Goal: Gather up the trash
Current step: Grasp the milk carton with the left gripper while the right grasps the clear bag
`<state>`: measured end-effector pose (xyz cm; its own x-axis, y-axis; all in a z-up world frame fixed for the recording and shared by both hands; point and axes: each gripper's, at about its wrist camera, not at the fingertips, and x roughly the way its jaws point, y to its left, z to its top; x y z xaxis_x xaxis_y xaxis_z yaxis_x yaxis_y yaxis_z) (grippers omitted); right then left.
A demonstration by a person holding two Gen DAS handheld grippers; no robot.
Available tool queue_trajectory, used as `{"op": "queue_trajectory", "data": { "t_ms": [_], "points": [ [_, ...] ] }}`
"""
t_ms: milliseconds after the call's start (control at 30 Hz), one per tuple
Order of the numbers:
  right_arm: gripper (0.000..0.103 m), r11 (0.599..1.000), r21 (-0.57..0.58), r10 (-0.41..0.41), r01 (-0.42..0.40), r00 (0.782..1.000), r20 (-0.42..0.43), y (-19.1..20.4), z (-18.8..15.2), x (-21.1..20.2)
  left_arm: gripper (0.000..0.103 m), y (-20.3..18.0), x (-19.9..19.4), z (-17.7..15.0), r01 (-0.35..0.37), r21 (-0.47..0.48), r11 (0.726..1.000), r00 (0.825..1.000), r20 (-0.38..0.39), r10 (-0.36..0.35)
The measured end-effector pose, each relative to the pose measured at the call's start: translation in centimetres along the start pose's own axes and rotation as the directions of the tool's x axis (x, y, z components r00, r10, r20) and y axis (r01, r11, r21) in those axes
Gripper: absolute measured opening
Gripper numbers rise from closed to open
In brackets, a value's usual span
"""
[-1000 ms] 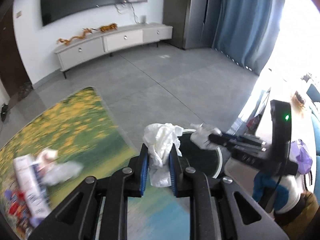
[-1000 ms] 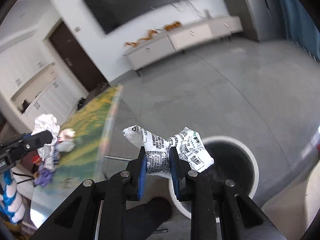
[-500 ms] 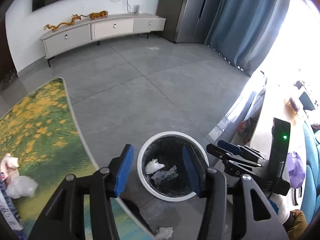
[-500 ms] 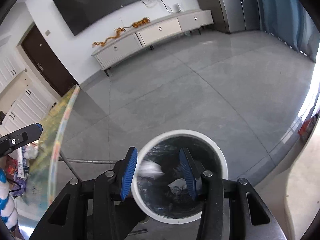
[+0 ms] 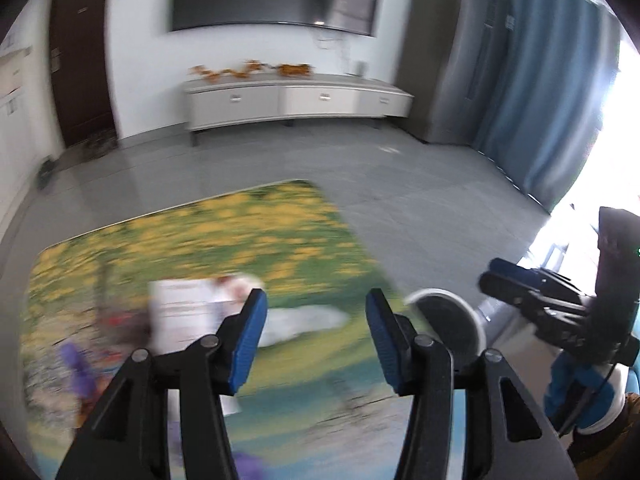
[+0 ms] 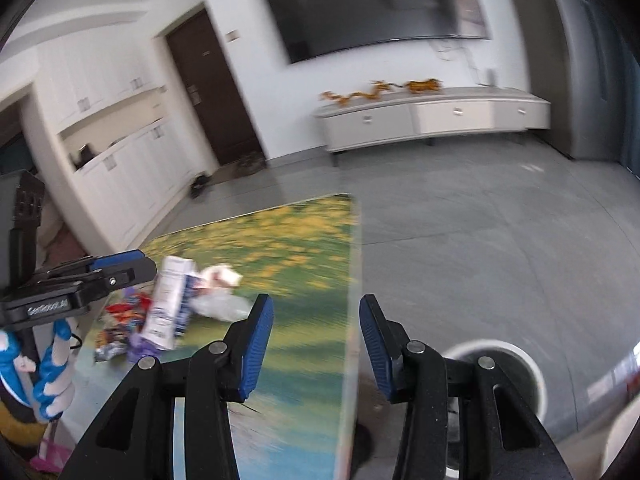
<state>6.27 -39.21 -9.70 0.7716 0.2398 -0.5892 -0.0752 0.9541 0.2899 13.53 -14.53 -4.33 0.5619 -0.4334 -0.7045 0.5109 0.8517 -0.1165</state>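
Left wrist view gives you the table (image 5: 304, 240) first, its yellow-flowered top filling the near ground, blurred. Past its right edge the white-rimmed bin (image 5: 452, 320) stands on the grey floor. Left on the table lies the trash: a white carton (image 5: 184, 312), a clear plastic bag (image 5: 308, 320) just right of it, and small coloured wrappers (image 6: 120, 320) at the near left. Your left gripper (image 5: 316, 336) hangs over the table with its blue pads spread, nothing between them. Your right gripper (image 6: 316, 344) is also spread and empty, straddling the table's right edge.
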Motion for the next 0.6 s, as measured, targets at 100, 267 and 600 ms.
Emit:
{"op": "queue_trajectory", "data": {
  "t_ms": [100,267,600],
  "points": [
    [0.043,0.998,-0.043,0.034,-0.036,0.999,-0.042,2.7,0.9,3.2,0.055,4.9,-1.3,-0.3,-0.060,-0.046,0.997,0.998,0.007,0.060],
    [0.045,0.994,-0.067,0.073,-0.082,0.990,-0.124,4.9,0.8,8.2,0.059,8.8,-0.3,-0.6,-0.091,-0.091,0.992,0.996,-0.023,0.089],
    [0.045,0.991,-0.008,0.126,-0.132,0.963,-0.237,5.1,-0.9,15.3,0.059,9.9,5.4,-1.3,-0.121,-0.098,0.988,0.986,-0.127,0.108]
  ]
}}
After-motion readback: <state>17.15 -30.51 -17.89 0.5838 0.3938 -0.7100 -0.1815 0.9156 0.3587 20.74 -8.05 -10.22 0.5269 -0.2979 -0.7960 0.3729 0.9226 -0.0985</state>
